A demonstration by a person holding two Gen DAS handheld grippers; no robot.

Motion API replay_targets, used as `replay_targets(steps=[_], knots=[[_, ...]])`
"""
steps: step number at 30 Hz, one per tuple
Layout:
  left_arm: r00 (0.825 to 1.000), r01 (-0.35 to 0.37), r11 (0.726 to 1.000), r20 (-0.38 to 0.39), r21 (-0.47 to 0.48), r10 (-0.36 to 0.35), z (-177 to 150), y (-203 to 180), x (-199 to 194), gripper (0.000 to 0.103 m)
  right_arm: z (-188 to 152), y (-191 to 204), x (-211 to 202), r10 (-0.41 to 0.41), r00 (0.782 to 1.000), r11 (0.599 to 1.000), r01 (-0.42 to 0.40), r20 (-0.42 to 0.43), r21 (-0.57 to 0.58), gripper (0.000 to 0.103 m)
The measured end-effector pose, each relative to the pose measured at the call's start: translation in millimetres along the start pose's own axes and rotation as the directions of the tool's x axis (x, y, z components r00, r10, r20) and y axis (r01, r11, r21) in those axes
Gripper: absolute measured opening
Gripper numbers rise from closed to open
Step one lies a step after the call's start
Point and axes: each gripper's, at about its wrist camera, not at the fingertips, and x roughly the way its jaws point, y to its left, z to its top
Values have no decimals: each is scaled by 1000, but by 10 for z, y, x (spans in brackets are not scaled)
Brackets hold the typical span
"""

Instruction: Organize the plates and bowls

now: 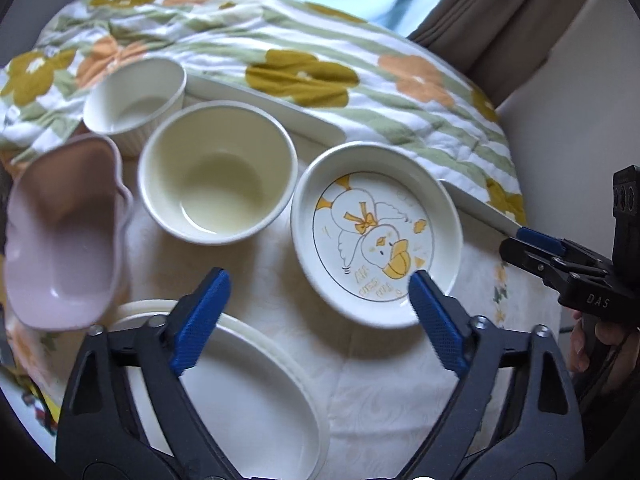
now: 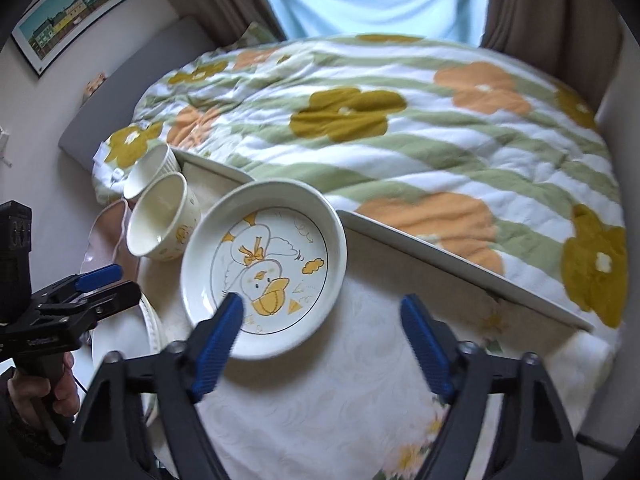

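Left wrist view: left gripper (image 1: 320, 300) spread wide, holding nothing, above white oval plate (image 1: 256, 408), long axis toward lower right. Beside it on cream tablecloth (image 1: 380, 392): round white duck-print dish (image 1: 376, 232), upright, lettering unreadable. Right gripper (image 2: 322, 320) likewise wide, marked "DAS".

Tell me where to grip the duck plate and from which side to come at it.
Grip the duck plate by its raised rim at the near edge, one finger inside and one outside. It lies flat on the table, so its upright wall is the only part to pinch. The open right gripper is probably best placed; the cream bowl crowds the plate's left side.
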Motion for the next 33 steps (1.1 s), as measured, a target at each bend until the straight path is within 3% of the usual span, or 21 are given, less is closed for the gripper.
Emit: replay_targets(steps=[4,8,12,16,21,33], knots=[[998,-29,997,-51,-65,25,16,27,361,65,110,-122,369,65,996,997,-67,-59,-35,54],[997,-51,994,-70,-95,44,-9,34,553,58,198,-148,632,117,988,991,-123,-96,-56,36],[995,-73,993,-77,-90,66,-22,4,643,51,245,-166,748,143,985,986,-151,-101,-76,33],[994,-82,992,-76,-95,75,-34,6,693,25,311,-177,832,153,983,982,-163,-101,-98,26],[991,-117,991,-65,-67,113,-34,-67,720,22,338,-187,869,153,983,980,-164,-103,-116,16],[993,-114,993,-37,-38,113,-44,-116,527,22,193,-122,658,152,987,978,-159,-59,-133,16]])
